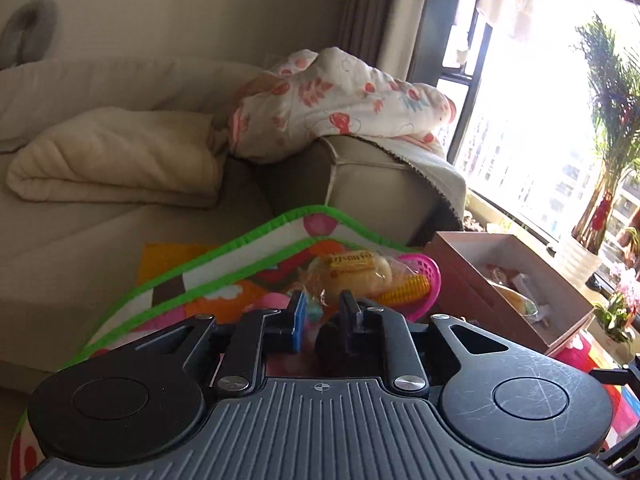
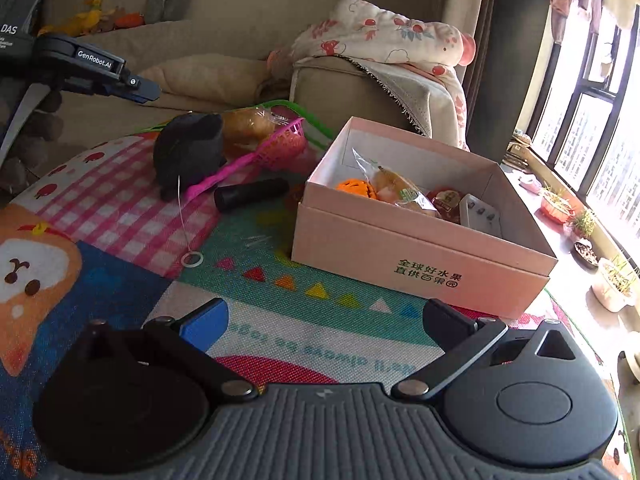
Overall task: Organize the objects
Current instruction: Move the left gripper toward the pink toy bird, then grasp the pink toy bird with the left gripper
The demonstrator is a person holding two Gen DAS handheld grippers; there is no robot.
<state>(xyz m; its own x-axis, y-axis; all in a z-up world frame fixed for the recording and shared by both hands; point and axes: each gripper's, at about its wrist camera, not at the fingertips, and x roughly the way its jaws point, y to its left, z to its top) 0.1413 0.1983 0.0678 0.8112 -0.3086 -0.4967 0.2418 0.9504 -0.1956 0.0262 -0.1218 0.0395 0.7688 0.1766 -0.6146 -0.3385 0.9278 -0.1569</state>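
On the colourful woven play mat sits a pale pink rectangular cardboard box, holding an orange ridged ball, a plastic-wrapped pastry and a white card. Beside it lie a matte black cylinder, a soft black pouch and a pink plastic mesh basket. Left claw is nearly closed, gripping nothing I can make out; right claw spreads wide, empty.

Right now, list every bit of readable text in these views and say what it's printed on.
"GenRobot.AI": on the left gripper, seen from the right wrist view.
"DAS": on the dark device at the top left edge; smaller lines beneath are blurred.
"全球好水果 直供百果园": green print on the pink cardboard box.
Play mat lettering: upside down, not reliably readable.
Yellow label on the wrapped bread: blurred.
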